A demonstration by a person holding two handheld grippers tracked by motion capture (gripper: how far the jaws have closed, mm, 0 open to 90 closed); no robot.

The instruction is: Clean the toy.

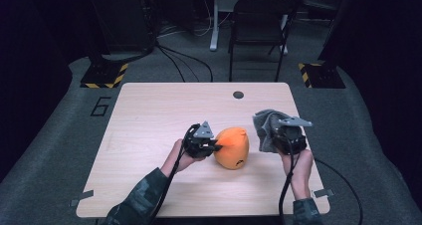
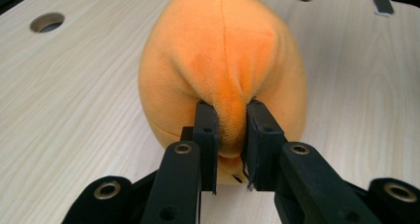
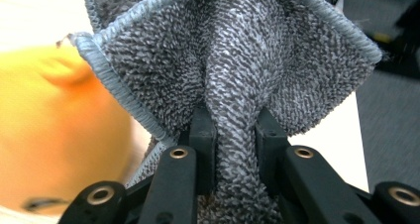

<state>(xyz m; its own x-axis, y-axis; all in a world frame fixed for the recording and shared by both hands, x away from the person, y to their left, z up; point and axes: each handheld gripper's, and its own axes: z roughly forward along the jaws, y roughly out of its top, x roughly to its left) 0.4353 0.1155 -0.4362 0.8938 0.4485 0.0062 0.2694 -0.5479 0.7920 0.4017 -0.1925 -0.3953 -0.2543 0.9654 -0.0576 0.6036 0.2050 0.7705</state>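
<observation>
**Left tongs pinch orange plush on the desk**

The left tongs rise from the bottom edge, their 2 black jaws closed on a raised fold of an orange plush toy. The toy rests on the pale wooden desk. A round cable hole sits at the upper left.

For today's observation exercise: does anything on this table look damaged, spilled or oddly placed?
Nothing stands out. The left gripper pinches a fold of the intact orange plush toy resting on the table; the right gripper holds a bunched grey cloth beside it. No spills or damage show.
</observation>
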